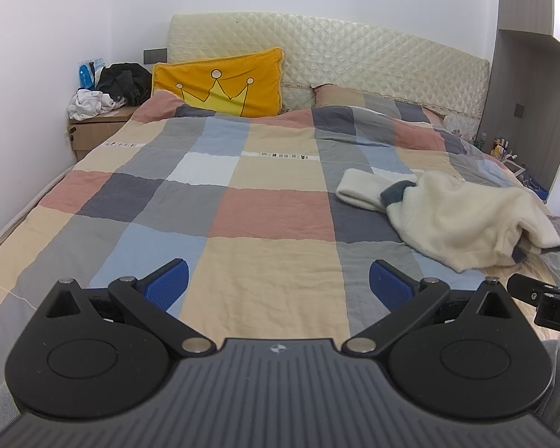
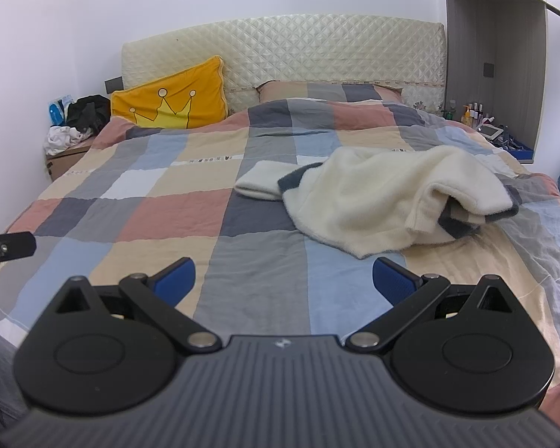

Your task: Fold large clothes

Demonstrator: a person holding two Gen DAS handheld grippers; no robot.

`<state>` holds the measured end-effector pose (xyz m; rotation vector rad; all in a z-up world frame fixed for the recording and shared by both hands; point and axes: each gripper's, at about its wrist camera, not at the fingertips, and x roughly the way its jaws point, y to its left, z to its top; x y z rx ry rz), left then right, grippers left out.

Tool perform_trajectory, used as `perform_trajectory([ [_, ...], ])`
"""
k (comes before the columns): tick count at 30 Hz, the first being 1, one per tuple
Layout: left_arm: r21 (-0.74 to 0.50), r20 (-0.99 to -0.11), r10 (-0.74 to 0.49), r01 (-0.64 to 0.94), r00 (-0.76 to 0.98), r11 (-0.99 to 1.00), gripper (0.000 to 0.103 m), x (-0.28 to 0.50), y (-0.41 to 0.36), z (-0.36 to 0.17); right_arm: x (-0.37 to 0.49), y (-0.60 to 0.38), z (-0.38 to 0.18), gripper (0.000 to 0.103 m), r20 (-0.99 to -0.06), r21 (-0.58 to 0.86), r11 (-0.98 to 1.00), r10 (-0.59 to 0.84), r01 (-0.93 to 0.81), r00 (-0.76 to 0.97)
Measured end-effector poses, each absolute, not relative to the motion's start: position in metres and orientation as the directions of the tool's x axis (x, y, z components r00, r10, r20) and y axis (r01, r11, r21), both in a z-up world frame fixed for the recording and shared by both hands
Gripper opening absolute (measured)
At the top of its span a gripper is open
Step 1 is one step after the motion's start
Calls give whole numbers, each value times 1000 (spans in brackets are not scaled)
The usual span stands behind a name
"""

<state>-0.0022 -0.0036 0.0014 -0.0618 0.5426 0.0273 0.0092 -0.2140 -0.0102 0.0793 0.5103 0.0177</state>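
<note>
A cream fleece garment with dark grey trim point(image 1: 455, 216) point(image 2: 377, 198) lies crumpled on the right half of a bed covered by a checked quilt point(image 1: 242, 201) point(image 2: 190, 209). One sleeve sticks out to its left. My left gripper point(image 1: 278, 283) stands open above the quilt's near edge, well to the left of the garment, with nothing between its blue pads. My right gripper point(image 2: 283, 280) is open too, just short of the garment's near hem, and holds nothing. The right gripper's tip point(image 1: 534, 291) shows at the edge of the left wrist view.
A yellow crown cushion point(image 1: 220, 86) point(image 2: 171, 104) leans on the quilted headboard point(image 1: 354, 59). A bedside cabinet point(image 1: 93, 127) at the far left carries piled clothes. Bottles and small items point(image 2: 478, 112) stand on a shelf at the far right. A grey wardrobe point(image 2: 500, 56) flanks the bed.
</note>
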Motion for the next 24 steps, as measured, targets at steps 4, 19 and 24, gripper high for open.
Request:
perform_trajectory([
  [4,-52,-516,10,-43,856,998,103,-2,-3,1,9,-213,-10,103,-488,77,997,35,3,872],
  [19,-58,-518,5,-41,856,997,103,2,-9,-3,9,-213,-13,103,-490,77,997,33,6,871],
  [24,-66,-526,-1,-40,851,997,103,3,-6,-5,9,-214,-14,103,-490,80,997,33,7,871],
])
